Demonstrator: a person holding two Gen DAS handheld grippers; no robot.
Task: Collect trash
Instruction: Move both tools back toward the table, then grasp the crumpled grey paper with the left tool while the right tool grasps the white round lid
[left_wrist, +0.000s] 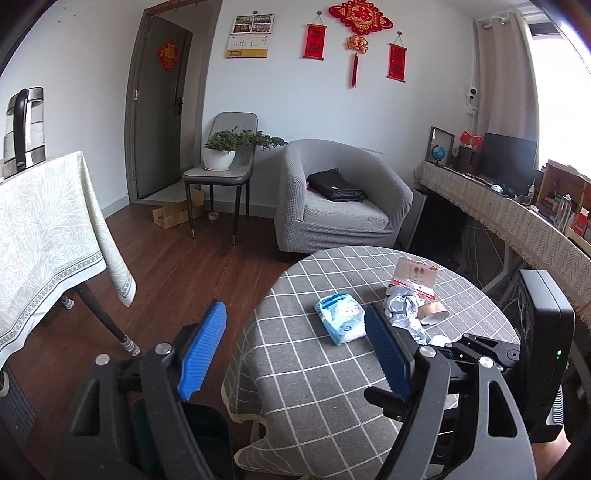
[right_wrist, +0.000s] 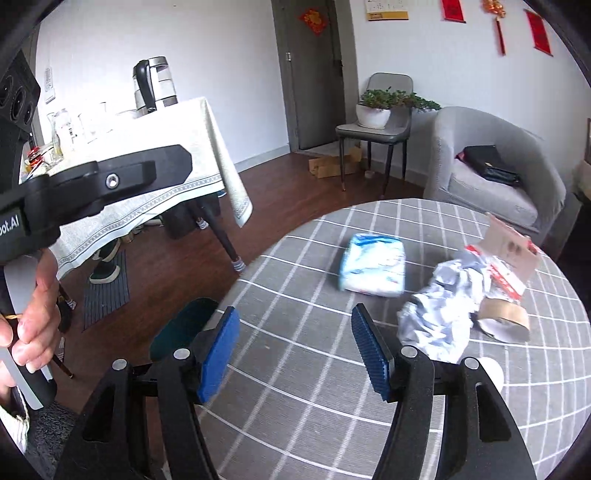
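Note:
A round table with a grey checked cloth (left_wrist: 303, 369) (right_wrist: 295, 295) carries the trash. A crumpled pale paper wad (left_wrist: 404, 310) (right_wrist: 439, 317) lies beside a brown tape roll (left_wrist: 432, 314) (right_wrist: 502, 317) and torn red-and-tan packaging (left_wrist: 415, 277) (right_wrist: 509, 258). A blue-white tissue pack (left_wrist: 341, 323) (right_wrist: 373, 266) lies left of them. My left gripper (left_wrist: 295, 354) hangs open over the table's left edge with nothing between its blue pads. My right gripper (right_wrist: 295, 354) is open and empty above the cloth, short of the wad. A small white round thing (right_wrist: 491, 369) is half hidden behind its right finger.
A table with a white cloth (left_wrist: 44, 229) (right_wrist: 177, 147) and a kettle (right_wrist: 155, 85) stands to the left. A chair with a potted plant (left_wrist: 221, 155), a grey armchair (left_wrist: 343, 199) with a black bag, and a long desk (left_wrist: 498, 206) ring the wooden floor. A hand (right_wrist: 33, 314) holds the left unit.

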